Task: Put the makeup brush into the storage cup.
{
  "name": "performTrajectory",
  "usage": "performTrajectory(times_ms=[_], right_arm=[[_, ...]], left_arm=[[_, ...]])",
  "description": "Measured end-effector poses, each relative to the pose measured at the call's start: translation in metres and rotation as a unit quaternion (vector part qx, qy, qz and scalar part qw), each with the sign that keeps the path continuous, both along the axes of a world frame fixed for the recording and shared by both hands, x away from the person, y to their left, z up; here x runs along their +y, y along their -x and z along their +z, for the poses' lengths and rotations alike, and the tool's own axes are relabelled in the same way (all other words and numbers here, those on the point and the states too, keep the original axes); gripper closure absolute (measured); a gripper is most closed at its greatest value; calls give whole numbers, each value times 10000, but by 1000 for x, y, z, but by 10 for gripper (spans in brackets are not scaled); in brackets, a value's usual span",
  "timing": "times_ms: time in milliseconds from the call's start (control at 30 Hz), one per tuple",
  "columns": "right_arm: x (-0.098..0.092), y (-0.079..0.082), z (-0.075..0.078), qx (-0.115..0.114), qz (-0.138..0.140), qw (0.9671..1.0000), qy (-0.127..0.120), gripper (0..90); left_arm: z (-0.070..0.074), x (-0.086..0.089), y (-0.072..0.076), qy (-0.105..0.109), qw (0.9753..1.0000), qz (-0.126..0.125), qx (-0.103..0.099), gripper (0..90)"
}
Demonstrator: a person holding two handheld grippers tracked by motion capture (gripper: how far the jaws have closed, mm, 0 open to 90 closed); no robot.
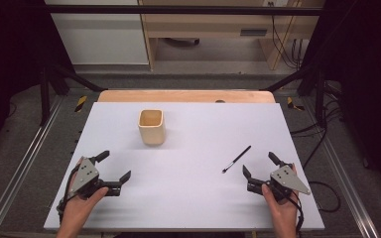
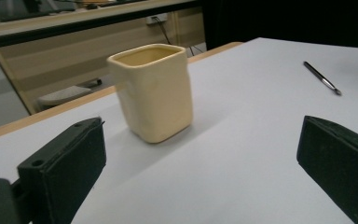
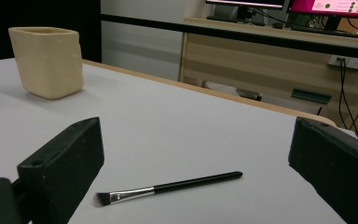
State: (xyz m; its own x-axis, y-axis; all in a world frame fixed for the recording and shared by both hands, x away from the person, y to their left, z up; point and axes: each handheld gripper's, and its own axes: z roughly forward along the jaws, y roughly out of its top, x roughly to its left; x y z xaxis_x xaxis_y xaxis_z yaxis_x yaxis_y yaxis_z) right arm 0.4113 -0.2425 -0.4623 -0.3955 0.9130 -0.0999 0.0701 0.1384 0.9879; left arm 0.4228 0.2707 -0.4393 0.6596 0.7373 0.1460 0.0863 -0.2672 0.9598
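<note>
Brush (image 1: 237, 159) lies flat on desk (image 1: 193, 198), just ahead of right tongs (image 1: 261, 165) | right tongs gape wide, empty | left tongs (image 1: 114, 165) spread apart, facing cream cup (image 1: 152, 127)

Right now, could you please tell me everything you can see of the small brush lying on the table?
The brush is slim, with a glossy black handle, a silvery metal ferrule and a short tuft of pale, dark-tipped bristles. It lies flat on the white table, set diagonally in the high view, bristles toward the person. Nothing touches it but the table. It rests just ahead of the right gripper, whose jaws stand open, and well apart from the cream cup.
</note>
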Motion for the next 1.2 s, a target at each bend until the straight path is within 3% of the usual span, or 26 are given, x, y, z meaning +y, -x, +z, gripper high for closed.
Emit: performTrajectory(times_ms=[133, 200, 233, 367, 667, 1100, 1200], right_arm=[[-2, -1, 2, 37, 11, 10000, -30, 37], [-4, -1, 2, 62, 15, 10000, -72, 38], [-4, -1, 2, 62, 15, 10000, -72, 38], [-8, -1, 3, 83, -13, 9998, -184, 37], [-11, 1, 3, 74, -48, 9995, -287, 36], [-11, 2, 3, 63, -29, 9995, -293, 32], [-11, 3, 3, 63, -32, 9995, -312, 32]], left_arm=[[8, -27, -8, -290, 9991, -296, 109, 13], [13, -46, -13, -367, 9978, -534, 170, 14], [13, -46, -13, -367, 9978, -534, 170, 14], [18, -74, -21, -605, 9944, -828, 250, 14], [20, -134, -34, -1047, 9847, -1343, 360, 16], [14, -189, -47, -1491, 9716, -1765, 517, 19], [13, -199, -51, -1525, 9698, -1825, 546, 20]])
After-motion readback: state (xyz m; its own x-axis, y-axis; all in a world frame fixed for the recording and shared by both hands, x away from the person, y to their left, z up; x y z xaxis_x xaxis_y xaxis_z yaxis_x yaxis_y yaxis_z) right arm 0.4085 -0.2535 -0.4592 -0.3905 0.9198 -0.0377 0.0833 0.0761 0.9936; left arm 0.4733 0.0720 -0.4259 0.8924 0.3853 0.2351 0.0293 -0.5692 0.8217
